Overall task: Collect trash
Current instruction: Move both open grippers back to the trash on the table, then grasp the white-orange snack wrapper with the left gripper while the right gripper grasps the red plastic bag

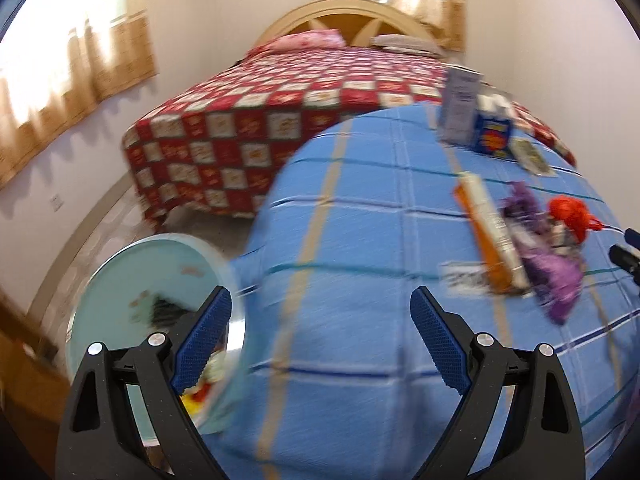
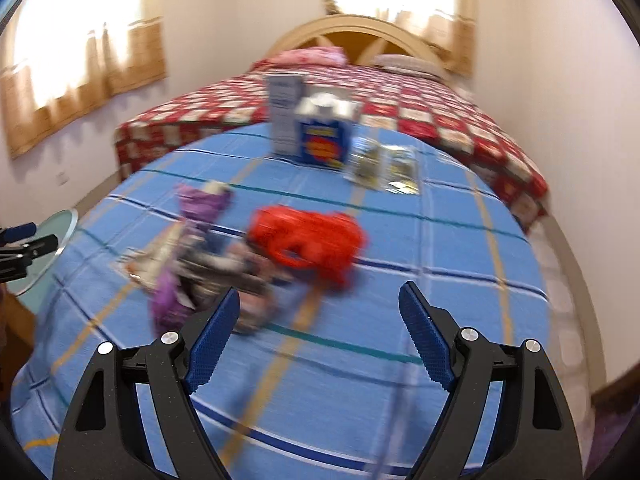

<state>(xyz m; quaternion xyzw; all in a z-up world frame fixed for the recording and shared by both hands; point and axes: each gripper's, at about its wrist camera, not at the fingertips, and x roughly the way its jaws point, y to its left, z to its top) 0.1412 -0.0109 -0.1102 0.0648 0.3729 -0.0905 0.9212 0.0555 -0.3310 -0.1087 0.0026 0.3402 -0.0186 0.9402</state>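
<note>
Both grippers — left gripper [image 1: 320, 320] and right gripper [image 2: 320, 316] — gape empty; centre your right over the red bag [image 2: 308, 240] before squeezing.

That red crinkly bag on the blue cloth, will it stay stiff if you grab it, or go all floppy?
Probably floppy: the red bag lies crumpled and lumpy on the blue cloth, like thin plastic. It likely weighs little and would slide or scrunch if pushed. The picture is blurred, so this is a guess.
</note>
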